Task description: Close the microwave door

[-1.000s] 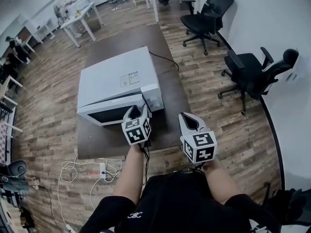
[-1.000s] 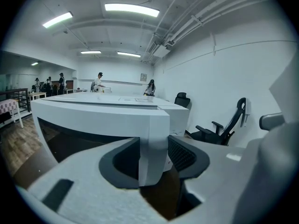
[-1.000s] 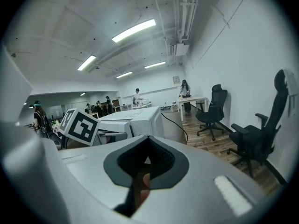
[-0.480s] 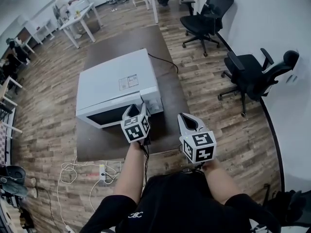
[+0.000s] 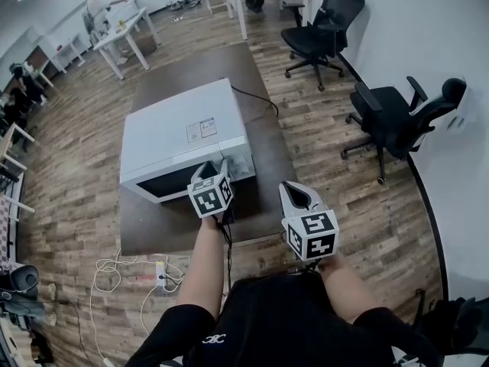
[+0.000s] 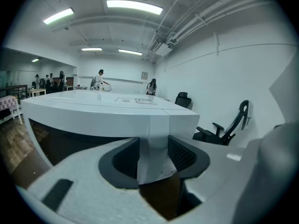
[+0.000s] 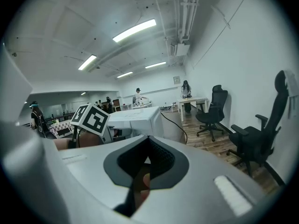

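- A white desk [image 5: 126,23] stands far left, with a person [image 5: 95,2] at it.
- A white power strip with loose white cords [image 5: 162,270] lies on the wood-plank floor [image 5: 76,144], near left.
- The white box-shaped microwave [image 5: 179,128] sits on the left half of the dark brown rectangular table [image 5: 269,170]. Its dark-windowed door [image 5: 162,183] faces the near side and lies close against the body. Whether it is latched cannot be told.
- The left gripper [image 5: 207,168] [image 6: 153,148] is at the door's right end. Its jaws are spread wide, with the door's white right edge standing in the gap, not clamped.
- The right gripper [image 5: 292,185] [image 7: 145,146] hangs over the table's near edge, apart from the microwave. Its jaws are together and hold nothing.
- 2 black office chairs [image 5: 397,117] stand to the right, 1 farther back than the other.
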The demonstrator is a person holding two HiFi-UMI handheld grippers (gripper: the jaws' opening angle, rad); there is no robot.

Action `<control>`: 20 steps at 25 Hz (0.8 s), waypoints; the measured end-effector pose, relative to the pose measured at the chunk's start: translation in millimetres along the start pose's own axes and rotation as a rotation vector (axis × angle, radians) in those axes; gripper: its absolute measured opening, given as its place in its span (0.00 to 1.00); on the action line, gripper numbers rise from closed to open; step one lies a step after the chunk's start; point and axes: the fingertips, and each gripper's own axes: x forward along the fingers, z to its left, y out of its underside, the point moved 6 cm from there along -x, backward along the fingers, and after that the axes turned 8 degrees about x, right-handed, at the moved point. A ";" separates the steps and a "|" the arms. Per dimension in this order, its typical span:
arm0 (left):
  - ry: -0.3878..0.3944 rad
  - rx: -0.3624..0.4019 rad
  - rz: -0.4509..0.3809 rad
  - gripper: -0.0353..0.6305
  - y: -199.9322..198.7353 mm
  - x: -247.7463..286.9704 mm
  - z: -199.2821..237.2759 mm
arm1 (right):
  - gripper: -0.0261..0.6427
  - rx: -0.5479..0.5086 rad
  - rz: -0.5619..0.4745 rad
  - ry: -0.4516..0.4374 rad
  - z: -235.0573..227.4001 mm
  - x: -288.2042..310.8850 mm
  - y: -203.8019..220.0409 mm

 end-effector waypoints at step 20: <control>0.042 -0.003 -0.162 0.07 -31.2 -141.5 24.6 | 0.05 -0.045 -0.075 -0.131 106.0 -0.1 -24.4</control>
